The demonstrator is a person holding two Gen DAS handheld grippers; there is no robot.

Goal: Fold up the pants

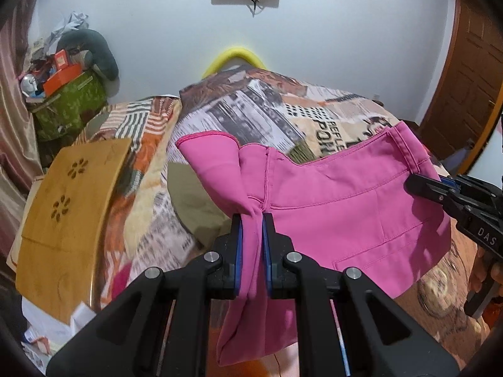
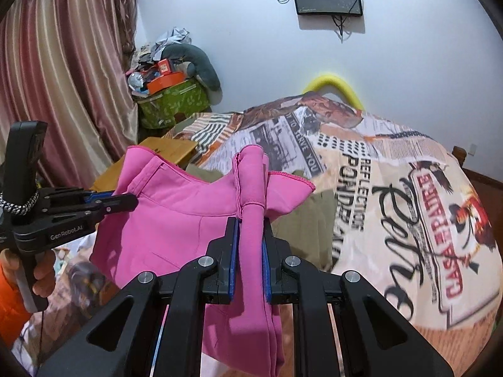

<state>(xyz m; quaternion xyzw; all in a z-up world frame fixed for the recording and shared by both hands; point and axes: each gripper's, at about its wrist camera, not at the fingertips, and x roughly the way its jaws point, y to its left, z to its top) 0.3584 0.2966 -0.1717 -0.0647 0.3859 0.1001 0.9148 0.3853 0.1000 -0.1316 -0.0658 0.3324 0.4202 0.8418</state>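
Bright pink pants [image 1: 339, 213] hang stretched between both grippers above a bed with a newspaper-print cover [image 1: 251, 110]. In the left wrist view my left gripper [image 1: 252, 218] is shut on a bunched fold of the pink cloth, which trails down between the fingers. My right gripper [image 1: 410, 185] clamps the waistband edge at the far right. The right wrist view shows the pants [image 2: 176, 220] and my right gripper [image 2: 250, 220] shut on a rolled pink fold. There my left gripper [image 2: 133, 201] pinches the cloth's left edge, held by a hand in an orange sleeve [image 2: 9, 298].
An olive garment [image 1: 201, 210] lies on the bed under the pants. A wooden board [image 1: 69, 201] rests at the bed's left side, a cluttered green box [image 1: 69, 106] behind it. Curtains [image 2: 63, 78] hang left, a wooden door [image 1: 465, 78] stands right, and a yellow foam arch [image 1: 235, 58] leans against the wall.
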